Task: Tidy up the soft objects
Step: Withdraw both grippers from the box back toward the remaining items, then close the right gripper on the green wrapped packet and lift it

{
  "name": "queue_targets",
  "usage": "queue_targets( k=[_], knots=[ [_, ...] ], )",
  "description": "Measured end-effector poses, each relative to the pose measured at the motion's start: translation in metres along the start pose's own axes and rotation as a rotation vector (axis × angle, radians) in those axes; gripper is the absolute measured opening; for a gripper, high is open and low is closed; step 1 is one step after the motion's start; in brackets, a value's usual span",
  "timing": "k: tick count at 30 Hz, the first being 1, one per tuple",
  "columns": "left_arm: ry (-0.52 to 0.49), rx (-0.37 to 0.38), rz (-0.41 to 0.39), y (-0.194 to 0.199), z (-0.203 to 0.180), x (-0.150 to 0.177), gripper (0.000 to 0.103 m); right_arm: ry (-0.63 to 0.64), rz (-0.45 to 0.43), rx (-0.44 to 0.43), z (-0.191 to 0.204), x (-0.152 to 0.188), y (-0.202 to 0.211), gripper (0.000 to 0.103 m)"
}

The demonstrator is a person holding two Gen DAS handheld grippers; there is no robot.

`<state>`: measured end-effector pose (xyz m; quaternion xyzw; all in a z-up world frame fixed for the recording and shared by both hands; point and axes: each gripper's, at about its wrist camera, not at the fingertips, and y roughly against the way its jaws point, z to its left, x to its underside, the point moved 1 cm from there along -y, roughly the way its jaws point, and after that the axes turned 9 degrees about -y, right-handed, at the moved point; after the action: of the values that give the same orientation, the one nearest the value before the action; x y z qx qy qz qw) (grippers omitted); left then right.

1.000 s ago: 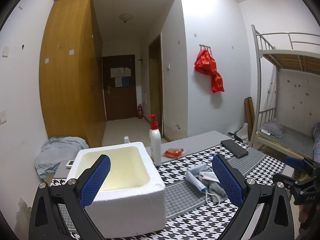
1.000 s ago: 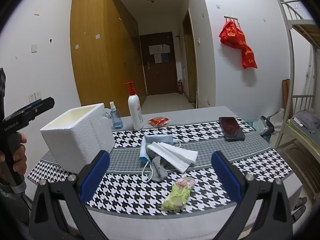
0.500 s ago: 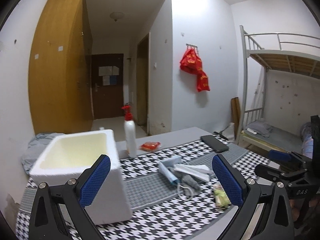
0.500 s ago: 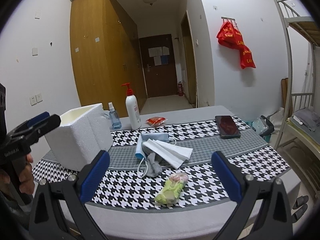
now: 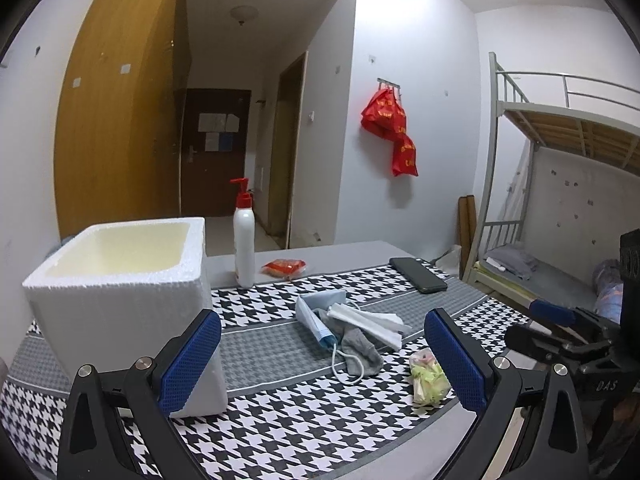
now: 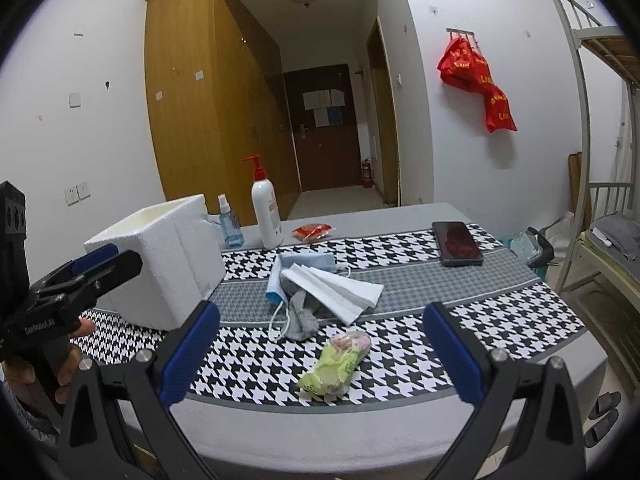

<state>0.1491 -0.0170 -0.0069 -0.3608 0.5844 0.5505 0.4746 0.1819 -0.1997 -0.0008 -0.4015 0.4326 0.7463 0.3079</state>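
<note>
- Left gripper (image 5: pixel 322 360): jaws are spread wide with nothing held between the blue pads (image 5: pixel 190 360); it is held above the near edge of the table (image 5: pixel 280 432).
- Right gripper (image 6: pixel 320 356): jaws likewise spread wide and empty; it is held off the near table edge, facing the soft items.
- White foam box (image 5: pixel 120 292) is seen standing open-topped on the left part of the houndstooth cloth (image 5: pixel 260 420); its inside appears bare as far as can be seen.
- Soft pile at table centre: a blue face mask (image 6: pixel 280 280) is overlapped by folded white tissues (image 6: pixel 340 288), and a grey sock (image 6: pixel 302 316) lies against the near side of both, touching them.
- A green-and-pink soft packet (image 6: pixel 338 364) is noted apart from the pile, nearer the front edge; in the left view it sits just beside the right-hand pad.
- A white pump bottle (image 6: pixel 266 212) with red top and a small blue spray bottle (image 6: pixel 230 224) stand behind the box, toward the far edge.
- A red snack packet (image 6: pixel 312 231) lies right of the pump bottle.
- A dark phone (image 6: pixel 456 244) lies flat at the far right, well apart from the pile.
</note>
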Motion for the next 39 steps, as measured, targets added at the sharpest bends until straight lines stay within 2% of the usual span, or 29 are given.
queue_targets(
  k=[6, 16, 26, 33, 39],
  knots=[
    [-0.010, 0.004, 0.014, -0.006, -0.009, 0.010, 0.102, 0.029, 0.027, -0.003, -0.002, 0.011, -0.007, 0.103],
    [-0.010, -0.041, 0.040, -0.016, -0.015, 0.024, 0.102, 0.053, 0.095, 0.002, -0.008, 0.029, -0.026, 0.103],
    [0.002, -0.037, 0.112, -0.032, -0.017, 0.036, 0.102, 0.044, 0.140, 0.067, -0.016, 0.043, -0.046, 0.103],
    [-0.017, -0.058, 0.146, -0.043, -0.019, 0.041, 0.102, 0.014, 0.169, 0.075, -0.025, 0.048, -0.060, 0.103],
    [-0.019, -0.080, 0.172, -0.050, -0.015, 0.044, 0.102, -0.008, 0.205, 0.047, -0.026, 0.050, -0.078, 0.102]
  ],
)
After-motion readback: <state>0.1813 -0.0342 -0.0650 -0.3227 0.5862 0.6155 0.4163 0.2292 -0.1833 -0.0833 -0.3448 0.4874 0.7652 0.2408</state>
